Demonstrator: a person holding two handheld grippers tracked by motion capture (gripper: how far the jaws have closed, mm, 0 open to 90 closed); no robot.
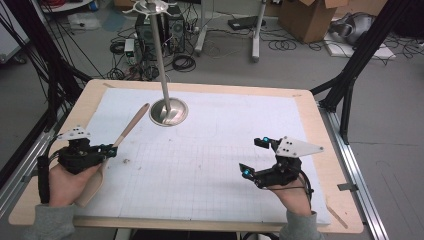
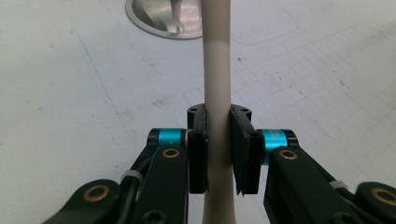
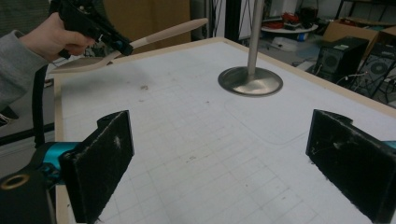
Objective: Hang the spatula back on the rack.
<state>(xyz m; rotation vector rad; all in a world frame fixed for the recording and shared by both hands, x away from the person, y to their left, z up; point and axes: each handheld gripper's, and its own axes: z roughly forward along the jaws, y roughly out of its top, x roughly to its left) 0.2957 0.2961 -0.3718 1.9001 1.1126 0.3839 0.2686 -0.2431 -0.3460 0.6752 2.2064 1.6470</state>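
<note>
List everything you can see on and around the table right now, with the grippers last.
wooden spatula: 1, pale wood, left side of table, lifted, handle clamped
metal stand: 1, silver, round base and pole, far centre of table
grid mat: 1, white, covers tabletop
table: 1, light wood edge
cardboard box: 1, brown, floor beyond table
left gripper: 1, black, shut on spatula handle
right gripper: 1, black, open, right side above mat

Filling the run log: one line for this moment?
left gripper: shut on spatula handle, lifted | right gripper: open, empty | stand: upright
</note>
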